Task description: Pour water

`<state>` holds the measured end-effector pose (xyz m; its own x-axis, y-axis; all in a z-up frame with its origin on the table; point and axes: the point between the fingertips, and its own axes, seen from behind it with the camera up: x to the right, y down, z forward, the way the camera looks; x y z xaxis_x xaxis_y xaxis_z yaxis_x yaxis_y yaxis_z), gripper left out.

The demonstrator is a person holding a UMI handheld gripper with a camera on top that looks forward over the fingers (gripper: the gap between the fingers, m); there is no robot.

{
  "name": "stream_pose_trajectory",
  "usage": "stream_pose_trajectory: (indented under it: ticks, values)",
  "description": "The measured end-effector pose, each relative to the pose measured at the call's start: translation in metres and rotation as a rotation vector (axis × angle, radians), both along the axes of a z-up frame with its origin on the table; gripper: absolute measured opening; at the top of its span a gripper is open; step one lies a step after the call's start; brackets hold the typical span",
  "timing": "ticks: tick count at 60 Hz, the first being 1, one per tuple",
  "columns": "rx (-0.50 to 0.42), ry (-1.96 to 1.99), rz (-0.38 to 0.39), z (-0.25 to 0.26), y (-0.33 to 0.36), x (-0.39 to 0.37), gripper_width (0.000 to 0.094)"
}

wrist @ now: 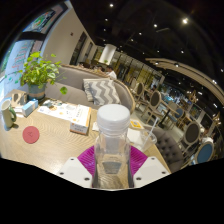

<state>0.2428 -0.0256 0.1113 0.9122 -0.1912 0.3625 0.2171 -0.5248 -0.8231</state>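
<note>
Fingers (112, 170) clamp a clear capped water bottle (112, 145); its base and the fingertips are hidden.

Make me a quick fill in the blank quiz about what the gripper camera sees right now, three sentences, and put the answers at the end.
1. The clear water bottle held between the gripper's fingers has a ____ cap.
2. Beyond the bottle, at the far side of the wooden table, stands a potted ____ with green leaves.
3. The round coaster lying on the table is ____ in colour.

Answers: white; plant; red
</note>
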Motion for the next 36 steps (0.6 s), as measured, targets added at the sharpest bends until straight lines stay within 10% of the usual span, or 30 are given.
stream_pose_trajectory:
  ticks: [16,36]
  values:
    - [0.011,-0.473,0.082,0.112,0.046,-0.103,0.0405]
    - [-0.040,-1.233,0.426,0.130,0.115,-0.312,0.0402]
